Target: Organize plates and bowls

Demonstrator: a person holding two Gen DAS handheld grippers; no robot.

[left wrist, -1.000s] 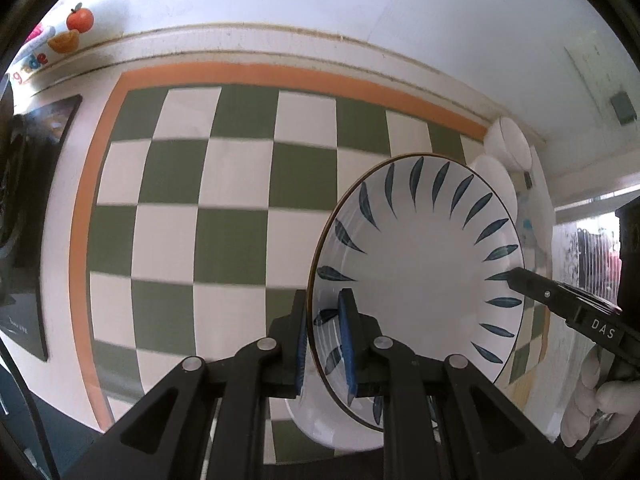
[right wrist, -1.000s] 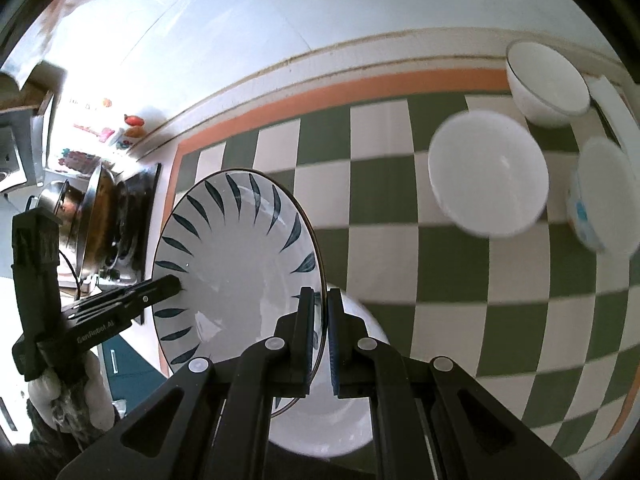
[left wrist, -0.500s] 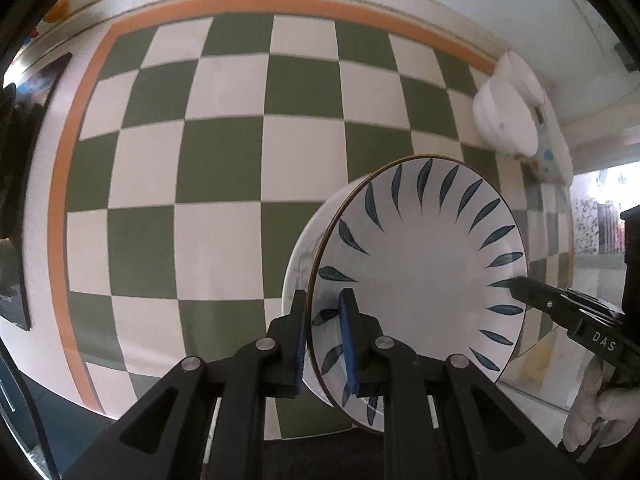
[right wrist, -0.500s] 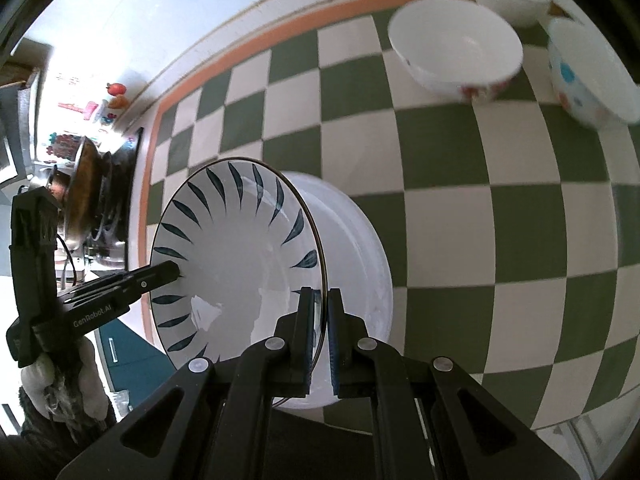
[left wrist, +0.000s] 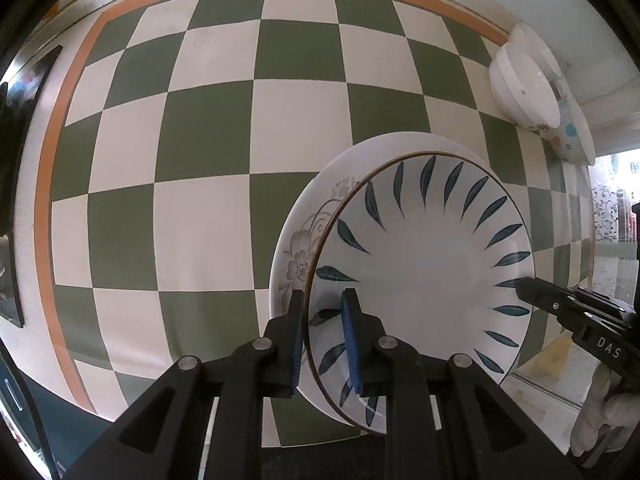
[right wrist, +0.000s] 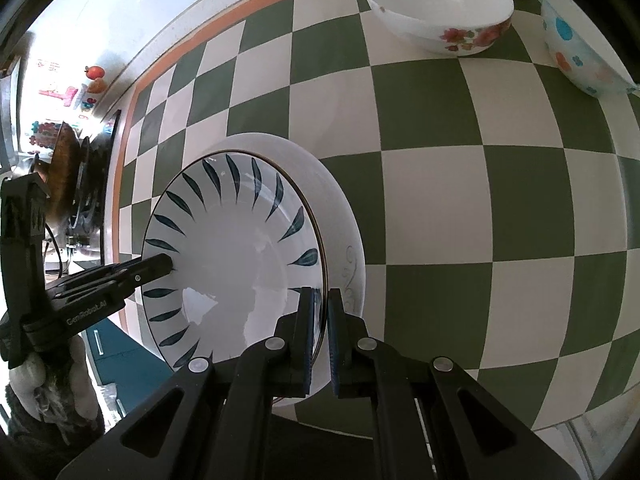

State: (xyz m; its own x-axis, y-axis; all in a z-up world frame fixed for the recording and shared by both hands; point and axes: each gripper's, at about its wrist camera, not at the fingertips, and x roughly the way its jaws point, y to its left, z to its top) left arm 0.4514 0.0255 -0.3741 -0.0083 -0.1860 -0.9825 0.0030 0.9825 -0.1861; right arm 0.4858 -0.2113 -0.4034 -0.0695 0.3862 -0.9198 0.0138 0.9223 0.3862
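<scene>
A white plate with blue leaf marks [left wrist: 424,264] is held by both grippers over a larger white plate with a grey flower print [left wrist: 298,248]. My left gripper [left wrist: 323,316] is shut on its left rim. My right gripper [right wrist: 322,314] is shut on its right rim. The leaf plate [right wrist: 236,256] sits low, close above the flower plate [right wrist: 344,232]; I cannot tell whether they touch. Each gripper shows in the other's view, the right one [left wrist: 528,288] and the left one [right wrist: 160,266].
The table has a green and white checked cloth [left wrist: 208,128] with an orange border. Three bowls stand at the far right: a white one with red flowers [right wrist: 436,8], a dotted one [right wrist: 576,44], another white one [left wrist: 520,84]. A stove with a pan [right wrist: 64,160] is at left.
Both grippers have lowered the leaf plate toward the table. The flower plate under it has come into fuller view, and the bowls look nearer.
</scene>
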